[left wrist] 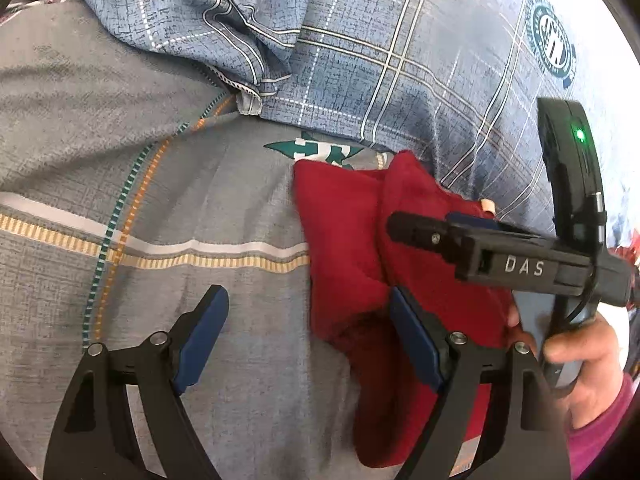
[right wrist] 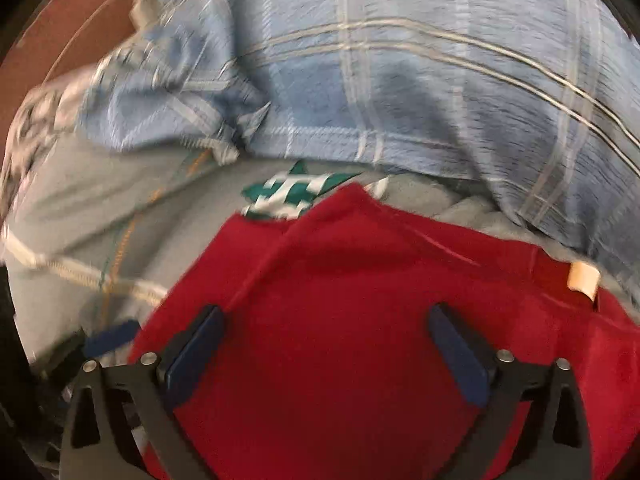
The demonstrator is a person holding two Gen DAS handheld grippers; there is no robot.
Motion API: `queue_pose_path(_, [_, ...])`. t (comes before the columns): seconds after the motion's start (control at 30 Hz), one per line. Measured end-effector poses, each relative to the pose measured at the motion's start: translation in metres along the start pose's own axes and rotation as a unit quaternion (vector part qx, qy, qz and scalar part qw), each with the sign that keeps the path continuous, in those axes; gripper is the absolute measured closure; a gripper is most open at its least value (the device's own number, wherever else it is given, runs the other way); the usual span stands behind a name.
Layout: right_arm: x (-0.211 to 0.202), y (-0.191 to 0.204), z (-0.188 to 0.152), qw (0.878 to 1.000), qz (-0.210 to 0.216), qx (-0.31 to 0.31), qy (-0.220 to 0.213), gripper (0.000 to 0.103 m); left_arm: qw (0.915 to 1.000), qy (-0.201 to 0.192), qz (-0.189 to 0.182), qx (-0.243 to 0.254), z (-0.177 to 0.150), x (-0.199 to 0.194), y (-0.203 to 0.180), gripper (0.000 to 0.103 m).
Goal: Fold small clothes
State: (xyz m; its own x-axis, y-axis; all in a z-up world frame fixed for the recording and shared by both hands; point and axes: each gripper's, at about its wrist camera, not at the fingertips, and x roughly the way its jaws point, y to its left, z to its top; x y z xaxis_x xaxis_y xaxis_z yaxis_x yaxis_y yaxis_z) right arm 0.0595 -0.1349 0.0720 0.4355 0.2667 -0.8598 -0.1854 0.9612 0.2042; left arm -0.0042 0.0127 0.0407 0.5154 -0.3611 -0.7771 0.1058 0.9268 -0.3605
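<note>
The right gripper (right wrist: 326,344) stands with its jaws spread wide, nothing pinched between them, hovering over the red cloth (right wrist: 360,300) that fills the lower half of its view. The left gripper (left wrist: 308,336) is likewise spread and empty, one blue pad over the cloth's left edge and the other over the grey bedsheet (left wrist: 120,160).

The red cloth lies at lower centre-right of the left view, bunched with a raised ridge down its middle, on the grey sheet just below a blue checked blanket (left wrist: 400,60).

It looks soft, light and limp, probably fleecy and not slippery; it should sag and crumple when lifted. An edge or corner, such as the pointed top near the green star print (right wrist: 296,192), seems the best hold.
</note>
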Motion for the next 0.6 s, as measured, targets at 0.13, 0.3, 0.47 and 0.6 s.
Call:
queue_pose_path(0.13, [-0.003,-0.009,0.0,0.999,0.022,0.038,-0.014,0.004,0.9999,0.001,-0.016,0.0,0.0,-0.001,-0.001,0.02])
queue_pose_path(0.3, [-0.017,-0.012,0.005,0.998,0.039,0.053,-0.014,0.019,0.9993,0.0,-0.038,-0.002,0.002,-0.002,-0.004,0.02])
queue_pose_path(0.47, [-0.029,-0.01,0.009,0.997,0.061,0.052,-0.013,0.022,0.9982,0.007,-0.06,-0.003,0.007,0.003,-0.008,0.02])
queue_pose_path(0.6, [-0.029,-0.008,0.007,0.994,0.096,0.054,0.001,0.028,0.9953,0.004,-0.093,-0.027,0.01,-0.002,-0.005,0.02])
